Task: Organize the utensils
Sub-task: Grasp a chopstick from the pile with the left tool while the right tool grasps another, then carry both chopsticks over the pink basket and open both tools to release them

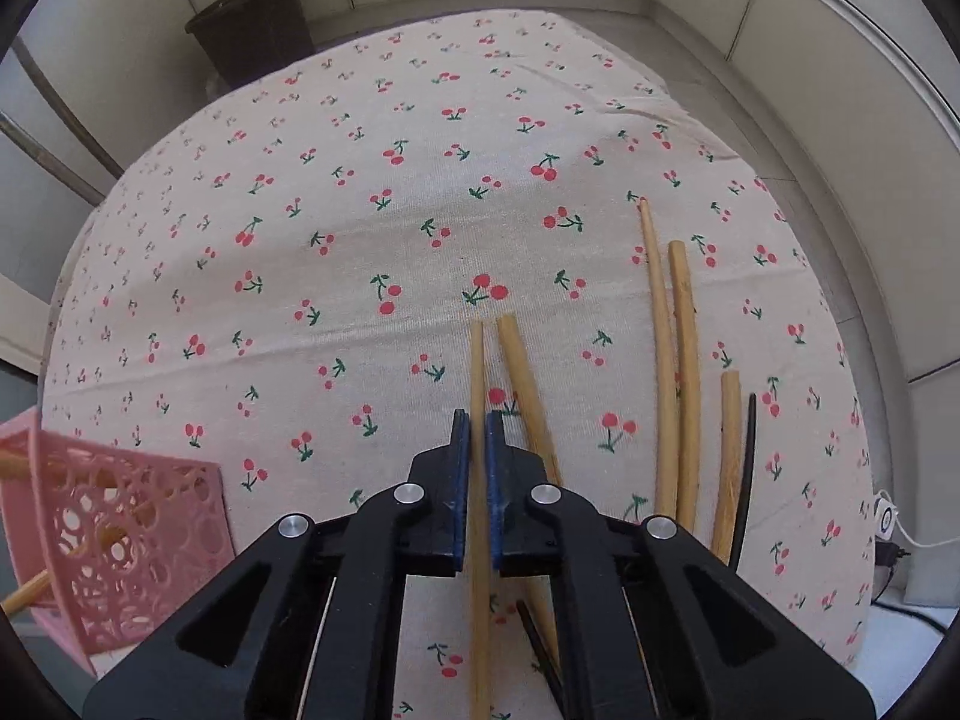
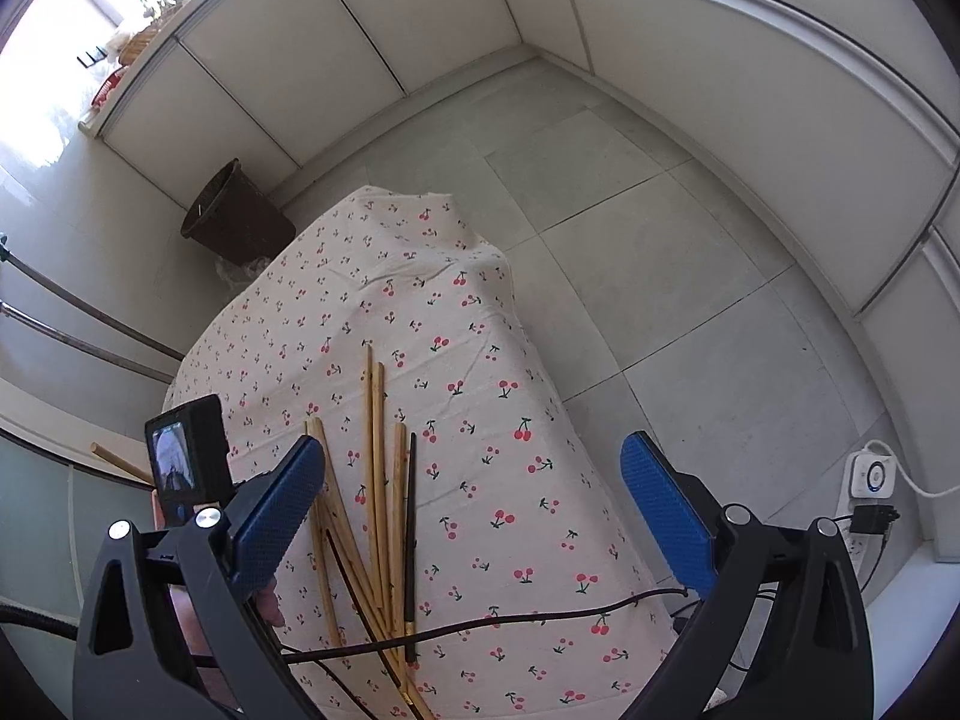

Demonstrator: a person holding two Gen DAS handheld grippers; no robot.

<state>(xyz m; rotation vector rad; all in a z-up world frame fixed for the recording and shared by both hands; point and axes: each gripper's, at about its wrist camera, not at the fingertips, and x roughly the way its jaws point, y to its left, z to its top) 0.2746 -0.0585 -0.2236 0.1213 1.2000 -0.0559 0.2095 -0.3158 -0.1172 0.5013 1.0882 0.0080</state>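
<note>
My left gripper [image 1: 478, 420] is shut on a wooden chopstick [image 1: 477, 372] that runs between its blue pads and points away over the cherry-print tablecloth [image 1: 336, 204]. Another wooden chopstick [image 1: 523, 378] lies just right of it. Several more wooden chopsticks [image 1: 675, 360] and a black one [image 1: 747, 480] lie further right. A pink lattice basket [image 1: 114, 534] with chopsticks in it sits at the left edge. My right gripper [image 2: 474, 504] is open and empty, held high above the table over the pile of chopsticks [image 2: 378, 480].
A dark woven bin [image 1: 252, 24] stands on the floor beyond the table, also in the right wrist view [image 2: 237, 216]. A power strip with plugs [image 2: 870, 480] lies on the floor at right. A dark cable [image 2: 510, 624] crosses the near table edge.
</note>
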